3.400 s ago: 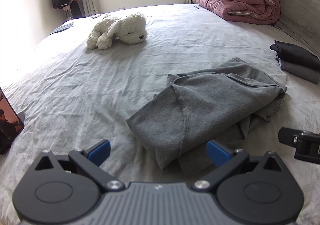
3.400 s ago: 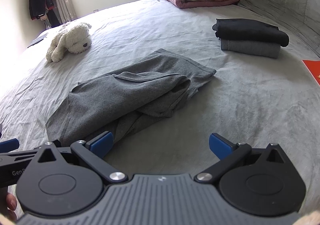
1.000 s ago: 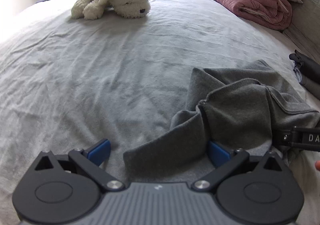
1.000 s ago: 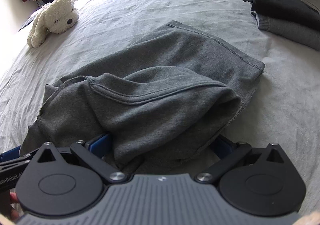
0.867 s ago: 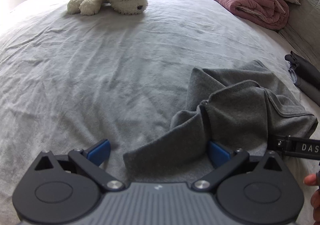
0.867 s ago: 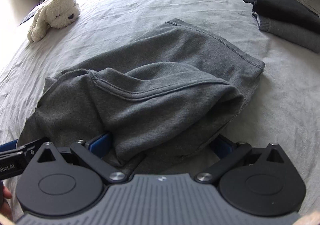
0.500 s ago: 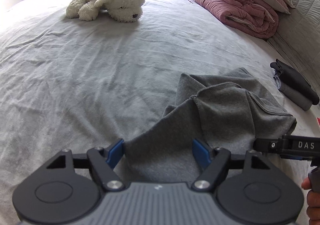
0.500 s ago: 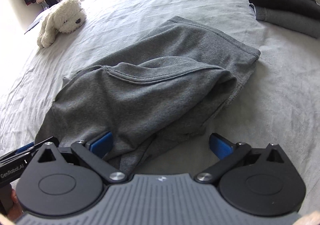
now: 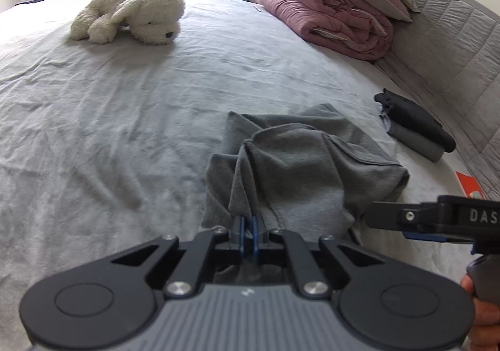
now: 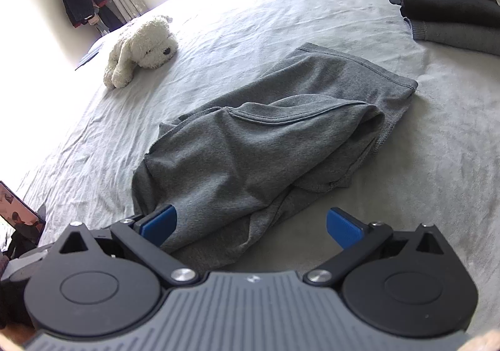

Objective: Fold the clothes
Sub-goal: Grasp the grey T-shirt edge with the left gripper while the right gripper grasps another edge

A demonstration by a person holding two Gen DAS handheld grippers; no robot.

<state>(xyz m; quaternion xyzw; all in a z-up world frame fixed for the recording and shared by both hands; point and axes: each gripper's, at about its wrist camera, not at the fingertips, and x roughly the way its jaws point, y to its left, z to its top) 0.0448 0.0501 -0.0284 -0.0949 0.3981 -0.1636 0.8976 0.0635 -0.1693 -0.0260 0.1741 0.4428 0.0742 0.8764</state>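
The left tongs point(image 9: 247, 230) are pinched closed on a bunched edge of a grey garment point(image 9: 300, 169), pulling that fabric into a raised ridge. The right tongs point(image 10: 250, 223) are spread wide open, low over the garment's near edge, with the left blue pad point(image 10: 157, 223) touching the cloth. The garment lies loosely half-folded in the middle of a bed point(image 9: 109, 119) covered in a wrinkled grey sheet. Beyond it rests a white plush dog point(image 9: 131, 18). To the right sit a folded dark stack of clothes point(image 9: 415, 129) and rolled pink bedding point(image 9: 337, 22).
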